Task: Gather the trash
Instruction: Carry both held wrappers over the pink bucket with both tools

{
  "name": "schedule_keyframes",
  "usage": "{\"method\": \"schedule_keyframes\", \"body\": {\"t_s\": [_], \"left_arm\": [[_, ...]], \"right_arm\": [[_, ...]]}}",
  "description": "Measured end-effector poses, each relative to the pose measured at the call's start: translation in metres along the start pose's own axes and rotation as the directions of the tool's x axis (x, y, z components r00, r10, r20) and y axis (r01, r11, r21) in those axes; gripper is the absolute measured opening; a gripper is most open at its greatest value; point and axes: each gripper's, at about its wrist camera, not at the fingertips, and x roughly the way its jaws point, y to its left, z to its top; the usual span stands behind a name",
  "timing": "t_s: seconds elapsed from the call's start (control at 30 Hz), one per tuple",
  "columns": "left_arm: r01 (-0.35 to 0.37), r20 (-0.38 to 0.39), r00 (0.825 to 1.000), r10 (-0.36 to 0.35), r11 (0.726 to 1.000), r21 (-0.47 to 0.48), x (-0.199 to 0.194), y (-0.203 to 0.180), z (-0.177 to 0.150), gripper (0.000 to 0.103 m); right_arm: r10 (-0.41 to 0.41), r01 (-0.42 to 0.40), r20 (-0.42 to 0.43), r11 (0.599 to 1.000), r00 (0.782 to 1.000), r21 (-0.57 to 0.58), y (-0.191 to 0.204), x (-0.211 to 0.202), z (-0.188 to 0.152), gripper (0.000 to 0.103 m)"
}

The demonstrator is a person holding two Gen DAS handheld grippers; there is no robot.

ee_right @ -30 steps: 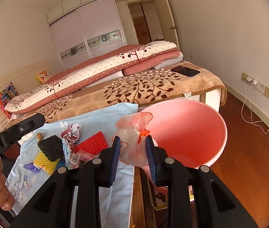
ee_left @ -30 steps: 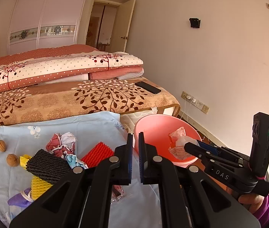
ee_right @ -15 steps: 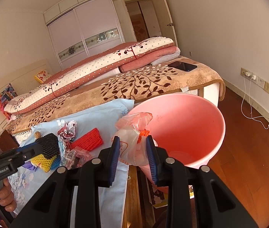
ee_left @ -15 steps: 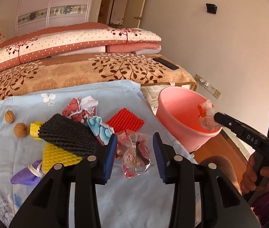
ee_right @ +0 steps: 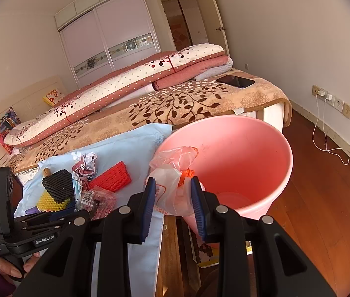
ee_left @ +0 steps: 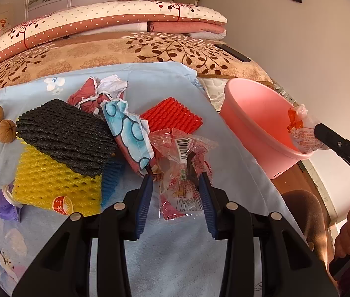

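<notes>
Blue-padded left gripper stands released, its jaws straddling a clear red snack wrapper on the light-blue cloth. Right gripper clenches a crumpled plastic bag at the pink bucket's near rim.

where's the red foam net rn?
Left wrist view, centre: red foam net lies on the blue cloth, between the blue-patterned wrapper and the pink bucket, just behind the clear snack wrapper.
</notes>
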Motion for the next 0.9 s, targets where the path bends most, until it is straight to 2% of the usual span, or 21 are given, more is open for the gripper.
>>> {"method": "schedule_keyframes", "body": {"t_s": [0.07, 0.1, 0.13, 0.17, 0.4, 0.6, 0.9], "left_arm": [[-0.002, 0.01, 1.0, 0.001, 1.0, 0.014, -0.002, -0.003, -0.001, 0.033], [0.006, 0.009, 1.0, -0.006, 1.0, 0.022, -0.002, -0.004, -0.001, 0.02], [0.005, 0.009, 1.0, -0.005, 1.0, 0.03, -0.002, -0.007, -0.001, 0.014], [0.008, 0.01, 1.0, -0.008, 0.999, 0.036, -0.003, -0.008, -0.001, 0.012], [0.023, 0.074, 0.997, -0.029, 0.996, 0.083, -0.017, -0.024, 0.007, 0.01], [0.06, 0.17, 0.982, -0.08, 0.991, 0.12, -0.034, -0.046, 0.032, 0.01], [0.115, 0.224, 0.962, -0.154, 0.977, 0.177, -0.021, -0.089, 0.063, 0.01]], "right_arm": [[0.0, 0.0, -0.001, 1.0, 1.0, 0.0, 0.0, 0.0, 0.0, 0.028], [0.0, 0.0, 0.0, 1.0, 1.0, 0.0, 0.0, 0.0, 0.0, 0.028], [0.0, 0.0, 0.0, 1.0, 1.0, 0.001, 0.0, 0.0, 0.0, 0.028], [0.0, 0.0, 0.001, 1.0, 1.0, 0.002, 0.0, 0.0, 0.0, 0.028], [-0.012, 0.012, 0.011, 1.0, 1.0, 0.003, -0.006, 0.0, 0.0, 0.028], [-0.031, 0.031, 0.029, 1.0, 0.999, 0.006, -0.012, 0.0, 0.005, 0.028], [-0.082, 0.082, 0.057, 0.997, 0.995, -0.004, -0.024, 0.003, 0.011, 0.029]]}}
